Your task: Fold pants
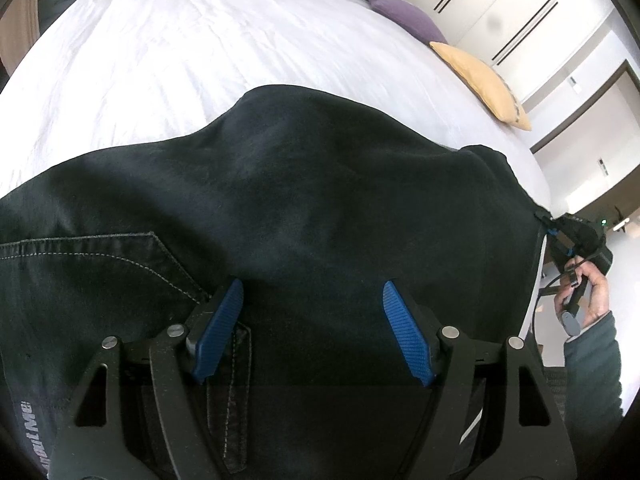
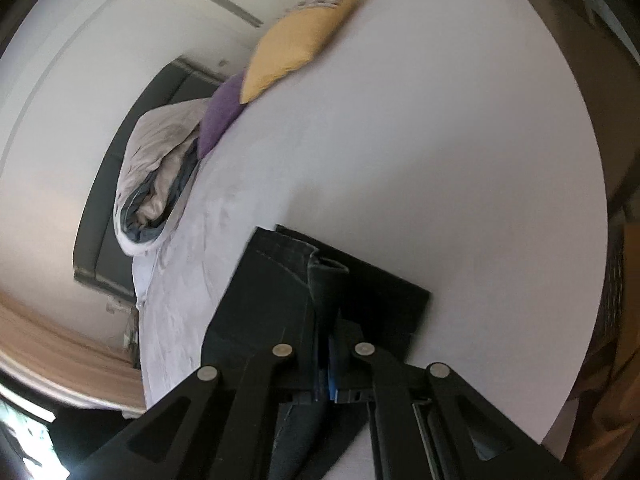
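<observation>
The left gripper (image 1: 312, 300) hangs over the black pants (image 1: 304, 184) with its blue fingers (image 1: 406, 332) wide apart, holding nothing. The pants lie on the white bed (image 1: 168, 48), bunched up, so the folding looks only partly done. The right gripper (image 2: 326, 360) is squeezed tight on the pants' edge. No boxes or baskets show.

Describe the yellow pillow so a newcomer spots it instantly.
Start from the white bed; along its wardrobe-side edge sit two cushions. The yellow pillow is the flat mustard one nearer the black pants, unlike the purple cushion beyond it.
</observation>
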### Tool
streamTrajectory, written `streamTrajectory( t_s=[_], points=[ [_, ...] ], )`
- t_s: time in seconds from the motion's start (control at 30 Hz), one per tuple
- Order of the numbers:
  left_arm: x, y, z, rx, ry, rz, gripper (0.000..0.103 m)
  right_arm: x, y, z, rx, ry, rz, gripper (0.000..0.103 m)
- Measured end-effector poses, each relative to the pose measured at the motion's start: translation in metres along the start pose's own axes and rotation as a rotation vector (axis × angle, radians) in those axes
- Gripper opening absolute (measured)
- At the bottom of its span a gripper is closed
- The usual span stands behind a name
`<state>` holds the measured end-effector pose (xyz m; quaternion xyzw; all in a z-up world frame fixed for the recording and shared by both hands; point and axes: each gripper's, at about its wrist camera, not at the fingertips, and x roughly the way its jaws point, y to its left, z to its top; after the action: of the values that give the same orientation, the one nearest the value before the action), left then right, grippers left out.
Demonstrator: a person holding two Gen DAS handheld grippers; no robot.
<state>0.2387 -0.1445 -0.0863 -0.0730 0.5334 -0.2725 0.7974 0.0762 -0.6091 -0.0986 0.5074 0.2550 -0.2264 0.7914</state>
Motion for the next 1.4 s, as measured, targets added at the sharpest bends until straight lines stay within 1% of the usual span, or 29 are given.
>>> streamTrajectory(
  t_s=[0.17,0.4,0.63,0.73,0.8,0.83,0.93,0.97,1.0,1.03,1.07,1.1,1.13,1.17,1.2,1.23,1.27,1.3,1.33,1.4],
  points=[
    [-0.003,0.004,0.002,-0.017,0.003,-0.016,0.072,-0.002,-0.010,-0.005,0.037,-0.017,-0.007,0.003],
    [-0.006,0.010,0.003,-0.011,-0.002,-0.021,0.072,-0.001,-0.017,-0.010,0.063,-0.033,-0.014,0.003],
    [-0.010,0.016,0.001,-0.021,-0.010,-0.035,0.072,0.003,-0.023,-0.013,0.066,-0.039,-0.026,0.000],
    [-0.018,0.022,-0.001,-0.041,-0.028,-0.054,0.072,0.002,-0.030,-0.014,0.103,-0.042,0.012,0.000],
    [-0.026,0.027,-0.003,-0.053,-0.046,-0.063,0.072,-0.002,-0.032,-0.012,0.112,-0.027,0.023,0.005],
    [-0.030,0.028,-0.004,-0.055,-0.057,-0.060,0.072,-0.010,-0.028,-0.010,0.104,-0.032,-0.001,0.013],
    [-0.041,0.038,-0.006,-0.073,-0.085,-0.042,0.072,-0.041,0.002,-0.004,-0.015,-0.138,-0.140,0.034],
    [-0.045,0.043,-0.007,-0.090,-0.092,-0.044,0.072,-0.056,0.023,-0.003,-0.092,-0.195,-0.178,0.036],
    [-0.048,0.048,-0.007,-0.104,-0.096,-0.045,0.072,-0.061,0.037,-0.003,-0.135,-0.209,-0.179,0.036],
    [-0.050,0.052,-0.008,-0.115,-0.100,-0.046,0.072,-0.063,0.055,-0.005,-0.187,-0.202,-0.158,0.036],
    [-0.052,0.057,-0.008,-0.126,-0.105,-0.047,0.072,-0.058,0.081,-0.011,-0.269,-0.155,-0.108,0.036],
    [-0.053,0.060,-0.008,-0.131,-0.105,-0.046,0.072,-0.051,0.102,-0.020,-0.326,-0.102,-0.042,0.036],
    [-0.054,0.062,-0.009,-0.136,-0.105,-0.048,0.072,-0.040,0.122,-0.031,-0.379,-0.028,0.039,0.036],
    [-0.055,0.064,-0.008,-0.139,-0.105,-0.050,0.072,-0.021,0.142,-0.047,-0.435,0.087,0.120,0.036],
    [-0.055,0.066,-0.008,-0.140,-0.104,-0.050,0.072,-0.004,0.157,-0.062,-0.478,0.185,0.167,0.036],
    [-0.056,0.067,-0.008,-0.138,-0.103,-0.049,0.072,0.013,0.170,-0.079,-0.522,0.261,0.188,0.036],
    [-0.056,0.067,-0.008,-0.133,-0.102,-0.047,0.072,0.031,0.180,-0.098,-0.566,0.333,0.187,0.036],
    [-0.057,0.067,-0.009,-0.130,-0.103,-0.047,0.072,0.055,0.189,-0.118,-0.613,0.453,0.198,0.035],
    [-0.057,0.068,-0.010,-0.129,-0.104,-0.048,0.072,0.076,0.195,-0.136,-0.656,0.541,0.196,0.032],
    [-0.057,0.071,-0.011,-0.126,-0.103,-0.049,0.072,0.102,0.195,-0.152,-0.702,0.602,0.139,0.032]
  ],
)
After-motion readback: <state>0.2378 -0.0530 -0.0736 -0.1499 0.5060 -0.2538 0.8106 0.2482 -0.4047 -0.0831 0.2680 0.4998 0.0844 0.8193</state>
